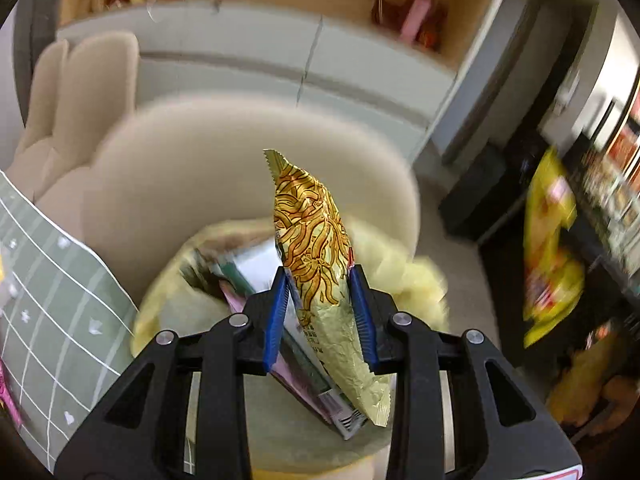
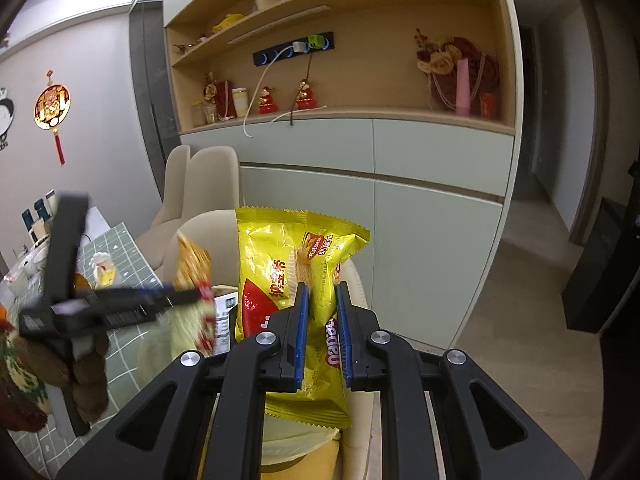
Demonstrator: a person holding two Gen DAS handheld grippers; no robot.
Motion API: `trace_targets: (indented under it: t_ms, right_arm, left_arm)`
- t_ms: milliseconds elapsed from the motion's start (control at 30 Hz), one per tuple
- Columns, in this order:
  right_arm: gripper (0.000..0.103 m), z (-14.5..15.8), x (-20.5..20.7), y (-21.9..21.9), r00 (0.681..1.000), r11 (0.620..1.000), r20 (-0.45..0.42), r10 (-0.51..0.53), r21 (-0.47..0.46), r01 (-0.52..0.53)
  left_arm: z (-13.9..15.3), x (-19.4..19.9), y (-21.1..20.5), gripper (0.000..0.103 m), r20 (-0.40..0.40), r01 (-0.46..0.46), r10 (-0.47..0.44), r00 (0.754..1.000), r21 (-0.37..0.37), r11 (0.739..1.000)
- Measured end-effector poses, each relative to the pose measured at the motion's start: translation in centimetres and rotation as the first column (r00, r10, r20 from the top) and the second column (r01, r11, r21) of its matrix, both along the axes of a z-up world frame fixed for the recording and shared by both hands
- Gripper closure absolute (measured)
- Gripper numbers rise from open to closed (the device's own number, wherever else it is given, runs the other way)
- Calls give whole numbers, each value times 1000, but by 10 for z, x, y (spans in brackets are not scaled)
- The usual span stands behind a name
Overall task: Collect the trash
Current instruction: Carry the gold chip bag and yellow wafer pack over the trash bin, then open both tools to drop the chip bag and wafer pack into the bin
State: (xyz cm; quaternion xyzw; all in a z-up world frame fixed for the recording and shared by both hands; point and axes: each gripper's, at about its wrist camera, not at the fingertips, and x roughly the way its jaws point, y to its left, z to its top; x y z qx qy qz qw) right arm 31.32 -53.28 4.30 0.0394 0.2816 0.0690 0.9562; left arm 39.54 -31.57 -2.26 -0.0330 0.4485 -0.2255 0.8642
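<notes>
Two black grippers with blue pads each carry snack packaging above a beige rounded chair (image 1: 208, 168). Left gripper (image 1: 322, 316) is clamped on a crinkled gold foil noodle wrapper (image 1: 316, 240), with flatter packets (image 1: 308, 376) pinched beside it, over a pale yellow bag (image 1: 404, 280) that already contains wrappers. Right gripper (image 2: 322, 332) grips a shiny yellow chip bag (image 2: 276, 264) with a red logo, held upright just beside the chair's back. A green grid-patterned tablecloth (image 1: 60, 300) lies to the left, and pale cabinets (image 2: 432, 200) under wooden shelves stand behind.
</notes>
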Motion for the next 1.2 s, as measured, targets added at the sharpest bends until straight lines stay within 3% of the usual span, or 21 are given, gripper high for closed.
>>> trace_targets:
  t_ms: [100,300,433,533,733,933,1200]
  right_arm:
    - [88,-7,9,-5,1000,1000,-8,-3,12,3]
    - [88,-21,19,-7,999,1000,-42,-2,30,4]
    - [88,-28,27,-3,998,999,-66,14,33,-12]
    - [88,-28,28,6,997,999,-69,32,31,-30]
    - [88,-30,38,34,992,994,-78,104,39,-101]
    - [88,-51,56,86,967,977,-143,213,37,-209]
    - [88,-98,72,128,921,962,-299,251,-28,-271]
  left_arm:
    - [-24,6,-16,75,-84,40,-31,996,99,994]
    - [-42,14,-21,75,-133,62,-42,990,148,987]
    - [-42,19,-24,72,-122,63,-45,992,144,988]
    - [-36,18,-16,62,-131,52,-38,991,102,993]
    - [1,2,26,49,-82,-25,27,996,18,1000]
    - [17,-32,77,48,-45,-144,144,989,3,990]
    - [27,-78,129,48,-2,-268,268,964,-5,964]
